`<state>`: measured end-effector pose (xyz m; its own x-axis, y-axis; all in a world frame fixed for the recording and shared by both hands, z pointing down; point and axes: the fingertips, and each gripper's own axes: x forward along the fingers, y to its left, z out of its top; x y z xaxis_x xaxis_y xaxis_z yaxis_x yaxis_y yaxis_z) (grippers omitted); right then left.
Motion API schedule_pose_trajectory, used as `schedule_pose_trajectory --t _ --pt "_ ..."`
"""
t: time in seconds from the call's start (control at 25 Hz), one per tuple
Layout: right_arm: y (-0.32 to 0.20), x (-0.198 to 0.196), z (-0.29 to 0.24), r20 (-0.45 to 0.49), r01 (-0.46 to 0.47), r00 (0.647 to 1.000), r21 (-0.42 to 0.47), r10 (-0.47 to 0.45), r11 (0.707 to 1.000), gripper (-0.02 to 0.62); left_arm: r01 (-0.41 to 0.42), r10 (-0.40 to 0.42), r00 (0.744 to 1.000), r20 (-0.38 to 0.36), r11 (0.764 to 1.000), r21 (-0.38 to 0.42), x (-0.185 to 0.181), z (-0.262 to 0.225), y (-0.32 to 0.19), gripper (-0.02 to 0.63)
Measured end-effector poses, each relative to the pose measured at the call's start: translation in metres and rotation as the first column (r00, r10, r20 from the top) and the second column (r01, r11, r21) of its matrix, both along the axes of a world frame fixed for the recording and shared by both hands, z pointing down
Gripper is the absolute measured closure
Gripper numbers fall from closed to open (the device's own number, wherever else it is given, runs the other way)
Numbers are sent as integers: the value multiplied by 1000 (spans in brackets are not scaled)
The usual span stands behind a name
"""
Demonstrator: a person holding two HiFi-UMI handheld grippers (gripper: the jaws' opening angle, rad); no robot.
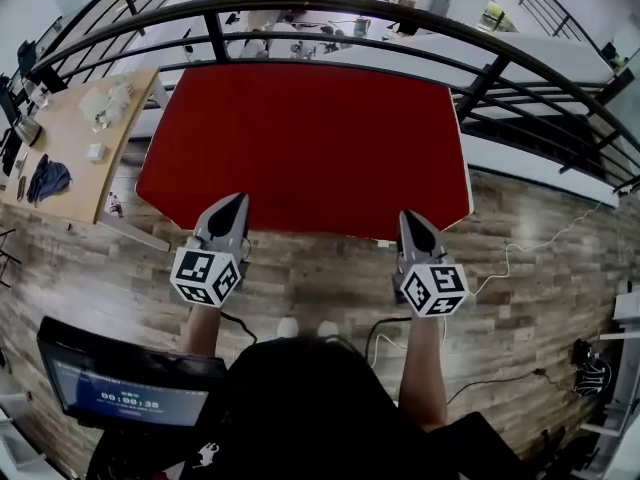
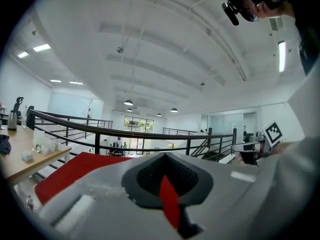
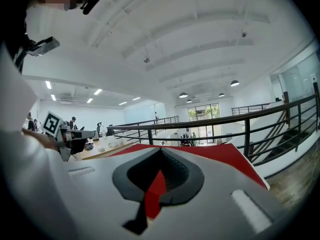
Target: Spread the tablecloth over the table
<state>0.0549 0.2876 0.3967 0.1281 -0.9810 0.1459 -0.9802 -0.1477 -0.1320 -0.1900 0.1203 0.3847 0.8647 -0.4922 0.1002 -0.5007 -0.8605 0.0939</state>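
Note:
The red tablecloth (image 1: 300,138) lies spread flat over the table in front of me, reaching to the railing side. My left gripper (image 1: 238,200) is shut on the cloth's near edge towards its left corner. A strip of red cloth (image 2: 169,199) shows pinched between its pads, and the rest of the cloth (image 2: 65,176) stretches ahead at the left. My right gripper (image 1: 410,216) is shut on the near edge towards the right corner. There too a red strip (image 3: 156,194) sits between the pads, with the cloth (image 3: 220,156) beyond. Both grippers point about level.
A black metal railing (image 1: 330,13) curves round the far and right sides of the table. A wooden desk (image 1: 70,138) with small items stands at the left. A monitor (image 1: 130,388) is by my left side. Cables (image 1: 520,258) run over the wooden floor at the right.

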Motion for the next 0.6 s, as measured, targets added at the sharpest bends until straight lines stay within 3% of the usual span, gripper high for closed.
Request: schedule_pose_trajectory --t 0.6 --pt "6 11 -11 0 -12 1000 7 12 1000 588 -20 20 1000 -1 1000 9 17 -1 -4 600"
